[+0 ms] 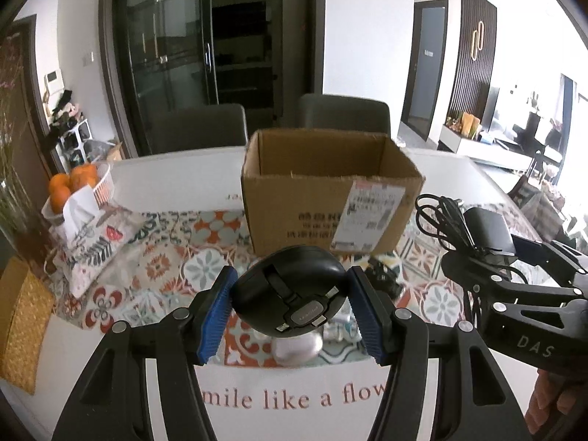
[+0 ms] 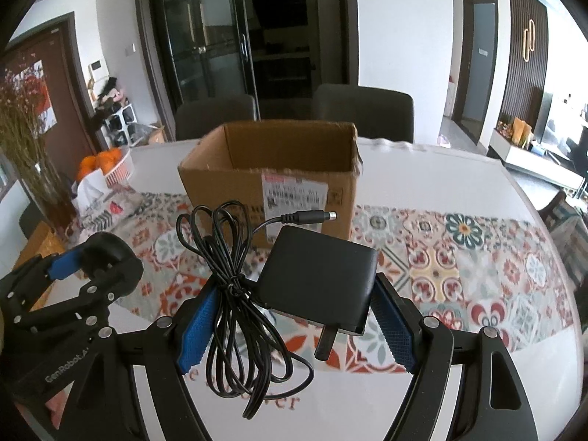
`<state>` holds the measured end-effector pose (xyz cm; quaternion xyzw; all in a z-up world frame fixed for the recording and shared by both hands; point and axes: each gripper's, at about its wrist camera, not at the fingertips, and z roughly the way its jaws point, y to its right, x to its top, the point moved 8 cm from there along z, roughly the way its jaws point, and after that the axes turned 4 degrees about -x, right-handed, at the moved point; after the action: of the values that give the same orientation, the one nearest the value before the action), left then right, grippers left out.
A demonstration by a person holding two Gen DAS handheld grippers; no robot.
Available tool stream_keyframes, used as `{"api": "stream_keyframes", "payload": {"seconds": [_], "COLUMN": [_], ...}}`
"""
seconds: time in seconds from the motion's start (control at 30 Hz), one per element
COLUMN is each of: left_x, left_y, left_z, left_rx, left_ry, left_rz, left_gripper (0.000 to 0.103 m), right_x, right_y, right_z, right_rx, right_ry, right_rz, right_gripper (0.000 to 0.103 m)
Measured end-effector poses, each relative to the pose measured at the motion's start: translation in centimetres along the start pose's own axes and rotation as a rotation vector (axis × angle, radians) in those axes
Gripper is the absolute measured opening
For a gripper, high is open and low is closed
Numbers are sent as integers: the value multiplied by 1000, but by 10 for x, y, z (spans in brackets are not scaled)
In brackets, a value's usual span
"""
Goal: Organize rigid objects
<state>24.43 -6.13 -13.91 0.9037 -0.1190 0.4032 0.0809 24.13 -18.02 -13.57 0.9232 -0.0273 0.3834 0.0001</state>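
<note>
The right gripper (image 2: 294, 316) clamps a black power adapter (image 2: 318, 279) between its blue pads, the bundled cable (image 2: 231, 294) draped over the left pad. Behind the adapter stands an open cardboard box (image 2: 272, 180) on a patterned table runner (image 2: 459, 268). Left of the box, the left gripper (image 2: 79, 257) holds a dark rounded object. Far left of the box sits a basket of oranges (image 2: 106, 165).

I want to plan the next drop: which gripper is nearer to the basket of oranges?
Left. The left gripper, shut on the black round device, is on the side of the basket of oranges; the right gripper, holding the power adapter, is further away.
</note>
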Motion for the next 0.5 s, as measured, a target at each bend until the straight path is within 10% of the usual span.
{"api": "stream_keyframes", "payload": {"seconds": [0.5], "left_x": [78], "left_y": [-9], "left_z": [3], "left_rx": [18], "left_ry": [131], "left_rz": [61], "left_gripper": [61], "right_x": [70], "right_y": [-4], "right_z": [5], "right_rx": [-4], "right_ry": [99], "right_rz": [1], "right_gripper": [78]}}
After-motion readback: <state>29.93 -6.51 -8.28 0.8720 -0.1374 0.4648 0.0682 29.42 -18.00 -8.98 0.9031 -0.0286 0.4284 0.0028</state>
